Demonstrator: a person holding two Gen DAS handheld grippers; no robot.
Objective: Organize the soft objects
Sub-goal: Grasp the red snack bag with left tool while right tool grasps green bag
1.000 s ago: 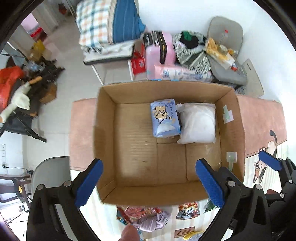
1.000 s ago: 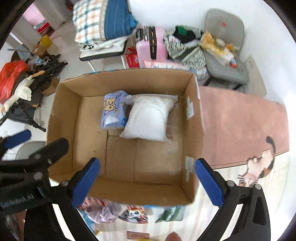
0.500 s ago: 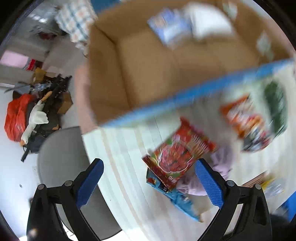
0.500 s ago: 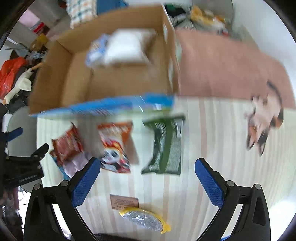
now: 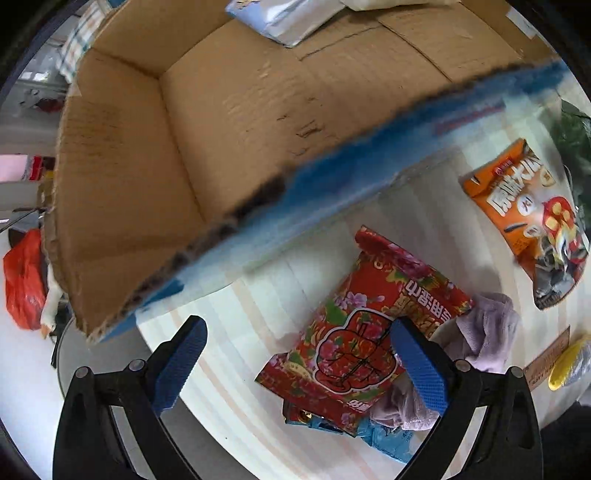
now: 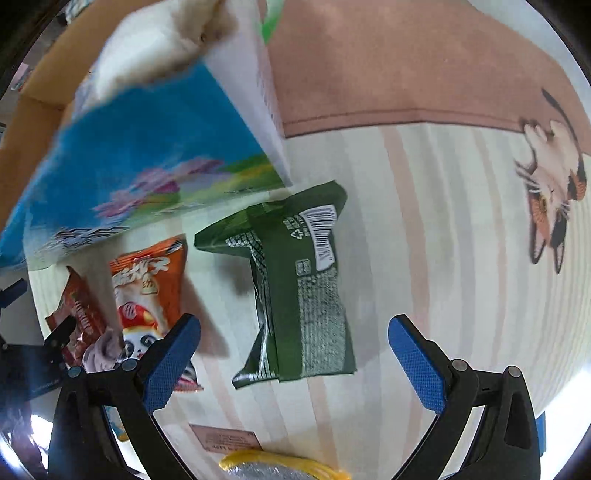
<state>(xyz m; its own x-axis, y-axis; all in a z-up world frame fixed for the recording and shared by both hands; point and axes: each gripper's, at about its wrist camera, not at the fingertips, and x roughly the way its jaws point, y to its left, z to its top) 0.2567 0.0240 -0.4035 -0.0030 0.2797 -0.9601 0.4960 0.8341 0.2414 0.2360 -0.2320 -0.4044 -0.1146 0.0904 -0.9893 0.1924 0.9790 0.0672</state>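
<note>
My left gripper (image 5: pixel 299 363) is open and empty, low over a red flowered packet (image 5: pixel 365 332) that lies on a purple cloth (image 5: pixel 484 336) and a blue packet (image 5: pixel 384 437). An orange snack bag (image 5: pixel 524 214) lies to the right. The cardboard box (image 5: pixel 147 155) fills the upper left and holds a light blue pack (image 5: pixel 280 18). My right gripper (image 6: pixel 293 363) is open and empty above a green packet (image 6: pixel 299 288). The orange snack bag also shows in the right wrist view (image 6: pixel 147 288), with the red packet (image 6: pixel 79 317) beside it.
A striped mat (image 6: pixel 443 258) with a cat picture (image 6: pixel 550 192) covers the floor, beside a pink rug (image 6: pixel 388 66). A yellow item (image 6: pixel 273 467) and a small brown card (image 6: pixel 225 437) lie near the bottom edge. A red bag (image 5: pixel 22 277) sits far left.
Both grippers have swung down from above the box to just over the packets on the mat. Both stay open and empty.
</note>
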